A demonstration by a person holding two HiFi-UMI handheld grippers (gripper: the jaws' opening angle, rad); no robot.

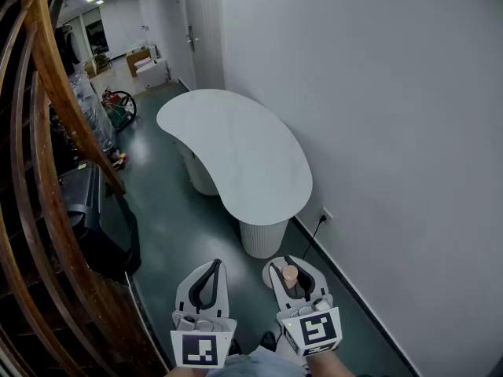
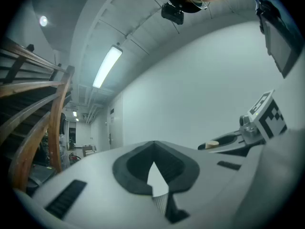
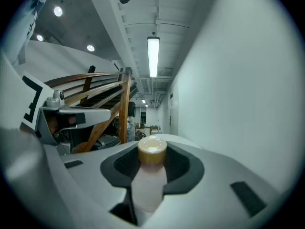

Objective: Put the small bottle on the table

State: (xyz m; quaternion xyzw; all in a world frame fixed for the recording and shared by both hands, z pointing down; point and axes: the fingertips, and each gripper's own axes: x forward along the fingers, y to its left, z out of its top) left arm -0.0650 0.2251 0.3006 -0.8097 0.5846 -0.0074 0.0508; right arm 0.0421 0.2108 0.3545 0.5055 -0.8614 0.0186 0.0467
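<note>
A small pale bottle with a tan cap stands upright between the jaws of my right gripper, which is shut on its body. In the right gripper view the small bottle fills the middle, cap uppermost. The white kidney-shaped table lies ahead and below, its near end over a ribbed white pedestal. My left gripper hangs beside the right one, jaw tips together, holding nothing. In the left gripper view its tips meet, and the right gripper shows at the right.
A wooden stair railing curves down the left side. A plain white wall runs along the right, with a socket and black cord near the pedestal. Dark equipment and a red-wheeled thing sit on the green floor.
</note>
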